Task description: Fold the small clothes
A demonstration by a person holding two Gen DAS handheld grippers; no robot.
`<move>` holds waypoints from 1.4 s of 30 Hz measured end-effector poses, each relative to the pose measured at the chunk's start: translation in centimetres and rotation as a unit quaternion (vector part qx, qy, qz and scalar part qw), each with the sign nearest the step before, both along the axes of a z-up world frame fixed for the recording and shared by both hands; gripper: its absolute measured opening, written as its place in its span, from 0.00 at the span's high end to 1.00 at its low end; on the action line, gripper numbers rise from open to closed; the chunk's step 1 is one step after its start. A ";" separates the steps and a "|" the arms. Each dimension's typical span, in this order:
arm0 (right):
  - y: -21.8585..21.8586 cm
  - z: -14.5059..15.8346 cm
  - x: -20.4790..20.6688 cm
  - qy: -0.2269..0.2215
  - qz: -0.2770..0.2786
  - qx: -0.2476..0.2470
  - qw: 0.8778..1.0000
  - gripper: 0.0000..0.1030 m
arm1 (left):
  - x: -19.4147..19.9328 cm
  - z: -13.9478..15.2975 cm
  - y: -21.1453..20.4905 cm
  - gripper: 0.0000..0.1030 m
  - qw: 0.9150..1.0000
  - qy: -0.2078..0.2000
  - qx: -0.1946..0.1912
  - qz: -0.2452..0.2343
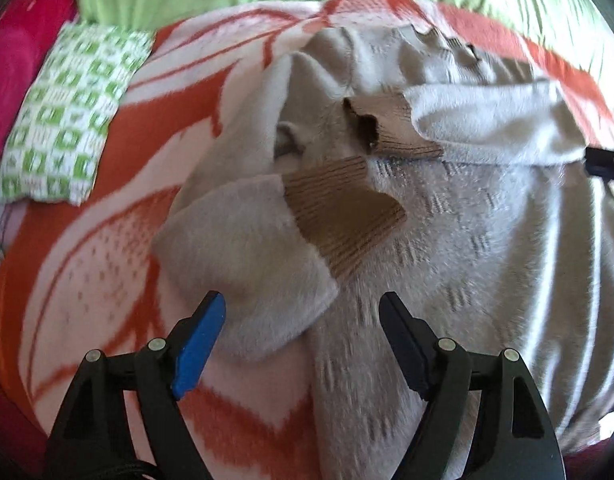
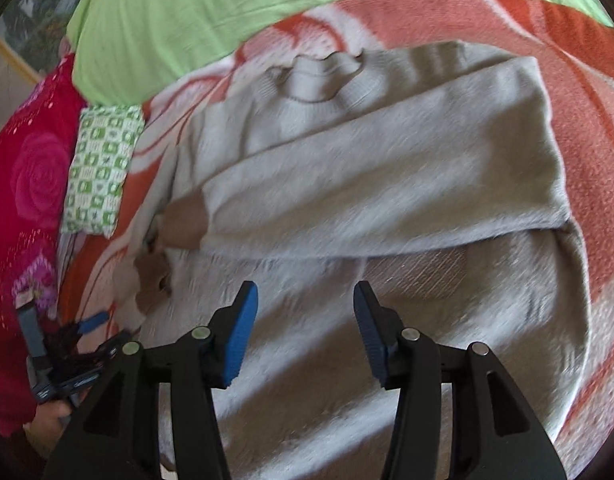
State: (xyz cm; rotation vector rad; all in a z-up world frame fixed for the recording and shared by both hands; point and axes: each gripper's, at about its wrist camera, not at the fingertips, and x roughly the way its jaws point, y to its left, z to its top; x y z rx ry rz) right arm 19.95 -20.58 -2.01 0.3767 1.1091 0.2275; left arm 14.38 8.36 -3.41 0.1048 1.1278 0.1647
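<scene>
Orange-white blanket (image 2: 567, 92), one grey sweater (image 2: 347, 184), two brown cuffs, left gripper (image 1: 303, 312) and right gripper (image 2: 305, 300) released

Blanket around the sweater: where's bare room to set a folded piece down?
Free: the orange-and-white blanket between the green-checked cloth and the grey sweater, and the strip right of the sweater's folded edge. Crowded: the middle, where both brown cuffs lie across the body.
</scene>
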 end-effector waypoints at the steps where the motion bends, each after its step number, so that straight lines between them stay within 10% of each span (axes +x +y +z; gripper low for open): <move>1: 0.0 0.2 0.0 -0.001 0.000 0.001 1.000 0.50 | 0.4 -0.7 -0.1 0.24 1.000 0.005 0.012 -0.003; 4: 0.1 0.8 -0.5 -0.004 -0.002 0.004 1.000 0.50 | 1.5 -2.9 0.4 0.43 0.999 0.032 0.022 -0.008; 6: -0.1 1.1 -1.0 -0.007 -0.006 0.005 1.000 0.50 | 1.8 -2.6 1.2 0.87 0.999 0.025 -0.016 -0.011; 8: -0.5 1.2 -1.3 -0.008 -0.010 0.005 1.000 0.50 | 2.0 -1.6 1.9 0.95 0.999 0.016 -0.041 0.008; 14: -1.3 1.3 -1.8 -0.018 -0.029 0.010 0.999 0.50 | 3.7 8.5 0.6 0.95 0.985 -0.105 -0.139 0.001; 18: -2.9 1.9 -1.3 -0.037 -0.065 0.001 0.997 0.50 | 6.7 15.2 -5.6 0.95 0.959 -0.181 -0.201 -0.087; 22: -5.9 1.8 -0.7 -0.038 -0.117 0.001 0.992 0.50 | 10.9 13.9 -12.3 0.94 0.950 -0.177 -0.203 -0.157; 29: -8.8 0.5 -0.1 -0.020 -0.143 0.006 0.990 0.50 | 16.4 2.7 -15.8 0.89 0.965 -0.049 -0.197 -0.167; 35: -8.5 0.3 0.9 -0.026 -0.119 0.027 0.992 0.50 | 11.9 4.0 -12.6 0.65 0.968 -0.062 -0.190 -0.149; 42: -6.3 -1.7 3.5 -0.004 -0.095 0.011 0.995 0.50 | 7.6 2.1 -3.7 0.58 0.995 -0.033 -0.083 -0.038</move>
